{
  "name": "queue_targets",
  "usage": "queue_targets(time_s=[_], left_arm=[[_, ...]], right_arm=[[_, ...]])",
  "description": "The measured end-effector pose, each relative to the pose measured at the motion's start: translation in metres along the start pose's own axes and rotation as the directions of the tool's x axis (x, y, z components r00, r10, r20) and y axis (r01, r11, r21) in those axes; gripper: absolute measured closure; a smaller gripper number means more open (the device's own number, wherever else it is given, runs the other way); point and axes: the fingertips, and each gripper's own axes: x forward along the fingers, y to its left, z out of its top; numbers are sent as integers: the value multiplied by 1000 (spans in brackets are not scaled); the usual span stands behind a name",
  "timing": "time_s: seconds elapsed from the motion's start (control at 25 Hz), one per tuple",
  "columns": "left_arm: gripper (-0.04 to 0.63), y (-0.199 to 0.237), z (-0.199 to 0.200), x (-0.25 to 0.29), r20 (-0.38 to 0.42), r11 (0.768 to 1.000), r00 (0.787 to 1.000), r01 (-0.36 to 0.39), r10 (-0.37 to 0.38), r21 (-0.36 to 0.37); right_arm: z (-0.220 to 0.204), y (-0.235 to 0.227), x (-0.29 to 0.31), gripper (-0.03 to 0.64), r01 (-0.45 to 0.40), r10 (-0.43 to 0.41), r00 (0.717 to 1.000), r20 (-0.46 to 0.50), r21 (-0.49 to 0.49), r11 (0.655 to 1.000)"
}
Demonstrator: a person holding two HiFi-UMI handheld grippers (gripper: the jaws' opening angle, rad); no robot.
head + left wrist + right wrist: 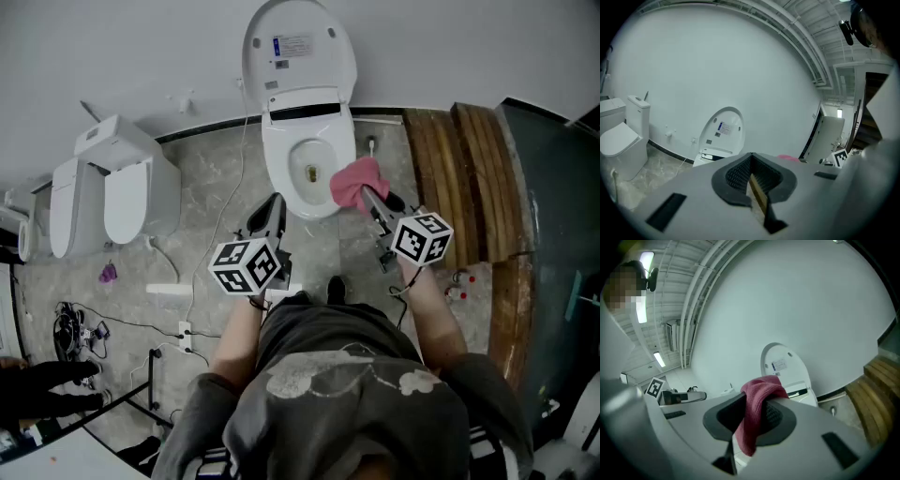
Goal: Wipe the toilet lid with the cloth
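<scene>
Glossy white toilet lid (298, 49), nubbly pink cloth (356, 182), veined stone floor (211, 197).

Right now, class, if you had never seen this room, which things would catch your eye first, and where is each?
The pink cloth stands out first, clamped in the right gripper by the right rim of the toilet. Behind it, that toilet's lid stands raised against the white wall. The left gripper points toward the toilet, jaws shut and empty.
</scene>
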Motion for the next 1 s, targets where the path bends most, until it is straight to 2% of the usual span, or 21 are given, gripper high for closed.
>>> queue_targets(time_s=[0.24,0.56,1.0], left_arm=[[588,2,7,7,38,999,999,-34,34,3],[588,24,5,28,27,999,999,-35,36,-13],[588,83,42,128,-15,999,1000,25,-25,-34]], right_arm=[[-1,-22,3,561,-8,8,1000,-29,1,1000],[1,-33,29,561,-2,2,999,-47,-2,1000],[42,-86,90,561,127,-126,992,-23,30,991]])
